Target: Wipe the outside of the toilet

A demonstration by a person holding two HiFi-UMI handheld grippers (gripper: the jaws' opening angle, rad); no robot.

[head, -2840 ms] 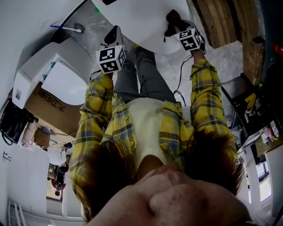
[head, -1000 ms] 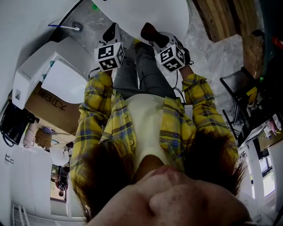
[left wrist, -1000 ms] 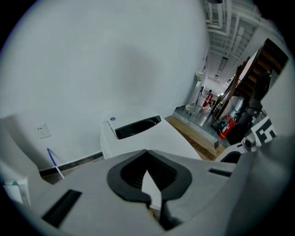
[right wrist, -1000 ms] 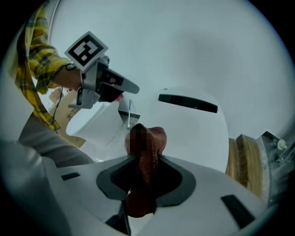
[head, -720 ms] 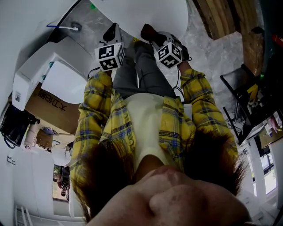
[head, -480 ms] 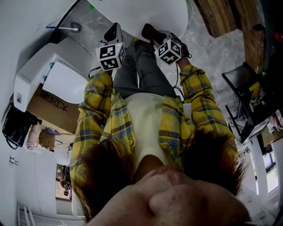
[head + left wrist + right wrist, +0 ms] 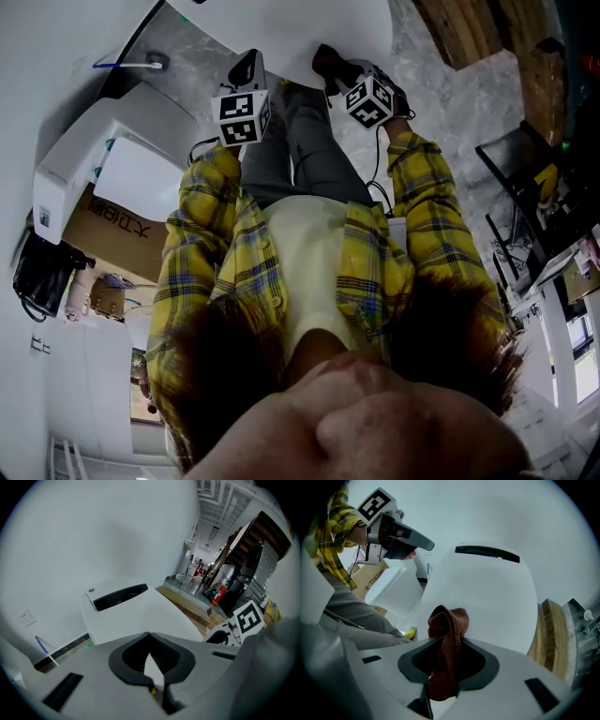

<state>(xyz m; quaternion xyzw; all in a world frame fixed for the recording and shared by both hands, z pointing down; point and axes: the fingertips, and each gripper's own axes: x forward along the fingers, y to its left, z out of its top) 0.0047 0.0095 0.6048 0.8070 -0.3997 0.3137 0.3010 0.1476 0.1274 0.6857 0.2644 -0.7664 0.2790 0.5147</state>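
The white toilet (image 7: 281,28) fills the top of the head view, its lid down. My right gripper (image 7: 345,77) is shut on a dark red cloth (image 7: 328,62), held at the near edge of the lid. In the right gripper view the cloth (image 7: 449,625) hangs bunched between the jaws (image 7: 447,648), in front of the toilet lid (image 7: 487,592). My left gripper (image 7: 246,67) hovers just left of the bowl, shut and holding nothing. Its view shows the jaws (image 7: 150,660) closed, with the toilet (image 7: 136,613) beyond.
A white box-shaped unit (image 7: 103,159) and a cardboard box (image 7: 112,220) stand left of the toilet. A blue-handled brush (image 7: 122,66) lies by the wall. Wooden stairs (image 7: 469,37) rise on the right. The person's legs and yellow plaid sleeves fill the middle.
My right gripper has carried the cloth from the lid's right side leftward along its near edge, then slightly back up. The left gripper has drifted a little up and right.
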